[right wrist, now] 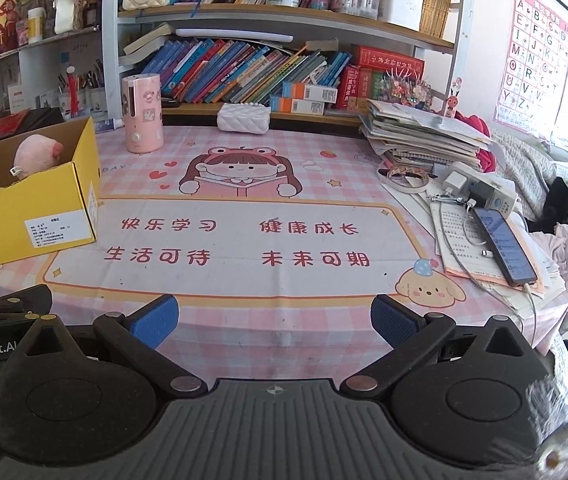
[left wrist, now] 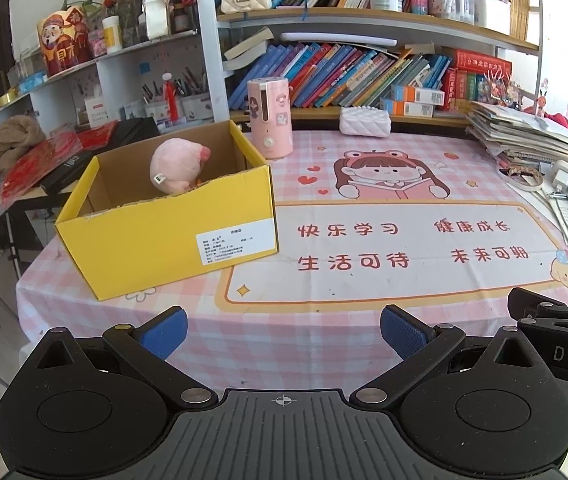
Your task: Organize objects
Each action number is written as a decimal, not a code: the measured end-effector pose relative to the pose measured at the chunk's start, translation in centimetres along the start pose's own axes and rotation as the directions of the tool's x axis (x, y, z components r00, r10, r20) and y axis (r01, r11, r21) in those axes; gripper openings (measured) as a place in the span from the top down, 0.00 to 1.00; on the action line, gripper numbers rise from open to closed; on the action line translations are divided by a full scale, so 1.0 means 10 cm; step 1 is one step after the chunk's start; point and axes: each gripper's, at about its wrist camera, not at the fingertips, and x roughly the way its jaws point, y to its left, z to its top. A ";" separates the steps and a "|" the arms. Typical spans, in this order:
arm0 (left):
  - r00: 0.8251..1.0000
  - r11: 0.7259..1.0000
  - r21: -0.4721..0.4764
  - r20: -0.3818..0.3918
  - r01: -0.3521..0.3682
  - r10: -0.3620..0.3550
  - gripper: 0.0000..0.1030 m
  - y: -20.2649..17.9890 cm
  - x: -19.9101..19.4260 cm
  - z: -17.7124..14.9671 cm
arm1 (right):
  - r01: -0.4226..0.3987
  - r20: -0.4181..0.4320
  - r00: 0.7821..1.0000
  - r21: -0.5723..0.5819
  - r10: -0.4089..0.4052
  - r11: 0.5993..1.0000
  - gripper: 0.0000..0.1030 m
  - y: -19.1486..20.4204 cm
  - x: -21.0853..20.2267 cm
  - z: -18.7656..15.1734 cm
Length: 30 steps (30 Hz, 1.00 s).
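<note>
A yellow cardboard box (left wrist: 155,236) stands open on the left of the table, and it also shows in the right wrist view (right wrist: 23,216). A pink plush toy (left wrist: 175,166) lies inside it, seen too in the right wrist view (right wrist: 35,156). My left gripper (left wrist: 283,334) is open and empty, low at the table's front edge, right of the box. My right gripper (right wrist: 273,322) is open and empty at the front edge, level with the table's middle. Each gripper's body shows at the side of the other's view.
A pink cylinder humidifier (left wrist: 269,118) and a white quilted bag (left wrist: 365,121) stand at the table's back by the bookshelf. A stack of papers (right wrist: 424,132), chargers and a phone (right wrist: 502,244) on cables crowd the right side. A pink printed cloth (right wrist: 243,240) covers the table.
</note>
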 end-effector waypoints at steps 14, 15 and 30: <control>1.000 1.000 -0.009 -0.005 -0.009 0.009 0.00 0.02 -0.03 0.01 | -0.018 -0.003 1.000 0.007 0.018 1.000 0.00 0.00 -0.03 -0.02; 1.000 1.000 -0.010 -0.006 -0.011 0.011 0.00 0.02 -0.03 0.01 | -0.020 -0.002 1.000 0.006 0.020 1.000 0.00 0.01 -0.04 -0.02; 0.999 0.999 -0.027 -0.023 -0.047 0.046 0.00 0.03 -0.02 0.00 | -0.012 -0.017 1.000 0.004 0.012 1.000 0.00 0.07 -0.04 0.00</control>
